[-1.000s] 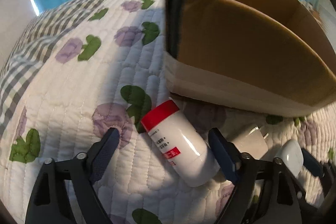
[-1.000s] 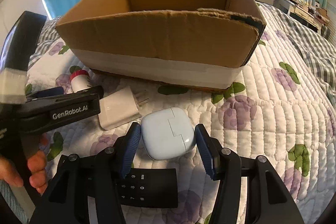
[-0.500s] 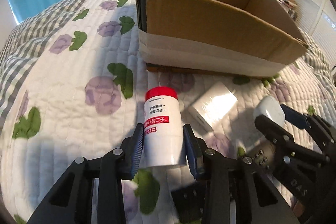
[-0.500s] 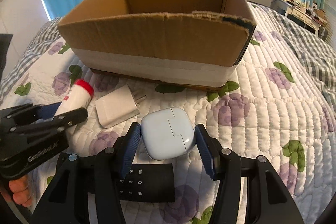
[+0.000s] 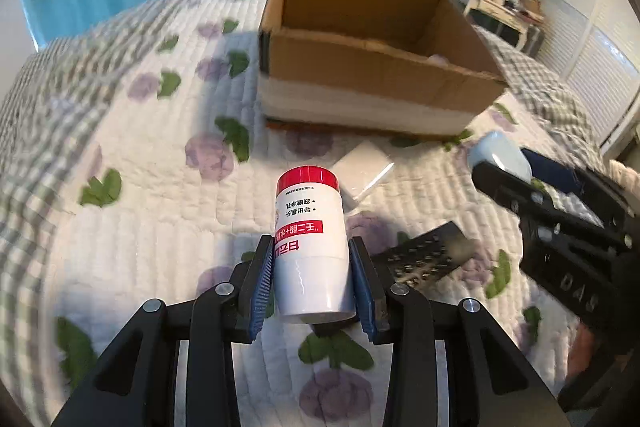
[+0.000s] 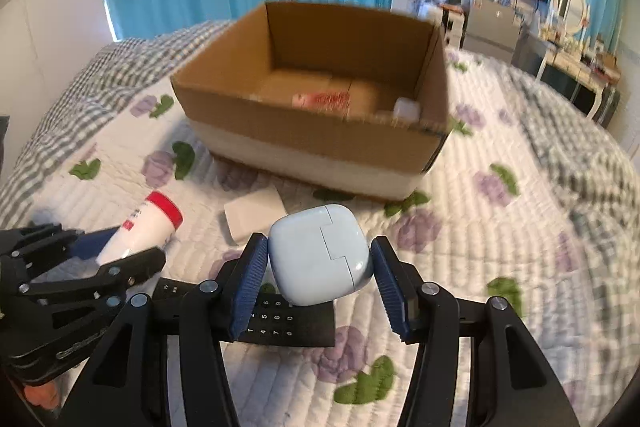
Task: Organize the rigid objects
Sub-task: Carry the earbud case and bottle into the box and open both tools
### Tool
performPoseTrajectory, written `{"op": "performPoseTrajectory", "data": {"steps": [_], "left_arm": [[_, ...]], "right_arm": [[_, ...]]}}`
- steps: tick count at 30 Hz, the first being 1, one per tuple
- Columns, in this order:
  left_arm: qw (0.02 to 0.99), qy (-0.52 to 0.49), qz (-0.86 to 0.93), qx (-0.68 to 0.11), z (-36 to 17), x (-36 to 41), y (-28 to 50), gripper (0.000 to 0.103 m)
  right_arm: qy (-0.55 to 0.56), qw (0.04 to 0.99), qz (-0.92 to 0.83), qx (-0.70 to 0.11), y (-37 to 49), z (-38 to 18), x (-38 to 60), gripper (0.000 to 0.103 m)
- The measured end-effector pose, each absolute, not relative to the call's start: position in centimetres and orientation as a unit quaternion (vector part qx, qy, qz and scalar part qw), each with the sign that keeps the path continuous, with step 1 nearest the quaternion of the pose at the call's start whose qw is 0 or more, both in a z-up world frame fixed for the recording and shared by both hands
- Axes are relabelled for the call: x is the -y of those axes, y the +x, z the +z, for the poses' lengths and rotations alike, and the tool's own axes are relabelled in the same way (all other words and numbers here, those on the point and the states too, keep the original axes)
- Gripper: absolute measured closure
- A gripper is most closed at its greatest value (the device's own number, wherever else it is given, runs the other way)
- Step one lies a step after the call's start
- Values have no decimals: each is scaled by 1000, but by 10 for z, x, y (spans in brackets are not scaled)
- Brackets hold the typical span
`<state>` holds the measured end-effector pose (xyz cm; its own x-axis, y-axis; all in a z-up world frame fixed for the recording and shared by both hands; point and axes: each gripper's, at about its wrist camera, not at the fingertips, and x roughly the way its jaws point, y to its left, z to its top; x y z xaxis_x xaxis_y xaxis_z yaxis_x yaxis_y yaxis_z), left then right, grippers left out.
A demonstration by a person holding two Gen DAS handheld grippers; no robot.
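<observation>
The left gripper (image 5: 310, 281) clamps a red-capped white plastic bottle (image 5: 310, 243), long axis pointing toward the open brown cardboard box (image 5: 372, 75) ahead; the right gripper (image 6: 320, 281), seemingly nearer, grips a pale-blue rounded case (image 6: 320, 259).

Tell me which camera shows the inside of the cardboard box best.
The right wrist view. It looks over the near wall of the cardboard box to its floor, where a blurred red-and-white item and a small white thing lie. The left wrist view shows the box mostly from outside, its floor almost wholly hidden.
</observation>
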<state>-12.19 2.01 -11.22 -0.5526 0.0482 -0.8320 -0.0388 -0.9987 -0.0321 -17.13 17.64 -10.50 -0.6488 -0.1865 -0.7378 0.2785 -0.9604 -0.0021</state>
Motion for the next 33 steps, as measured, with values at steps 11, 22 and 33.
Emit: {"op": "performPoseTrajectory", "data": {"steps": [11,22,33], "left_arm": [[58,-399,915,10,-33,-22,-133,66],[48,-368,928,-18,2,-26,-217,66],[64,-383,921,-44,-54,-54,-328,66]], "right_arm": [[351,124,-926,-58,-167,-29,-186,50],[316,136,-937,-66,-231,19,-187,50],[320,130,-936,-61,-320,4,-205,50]]}}
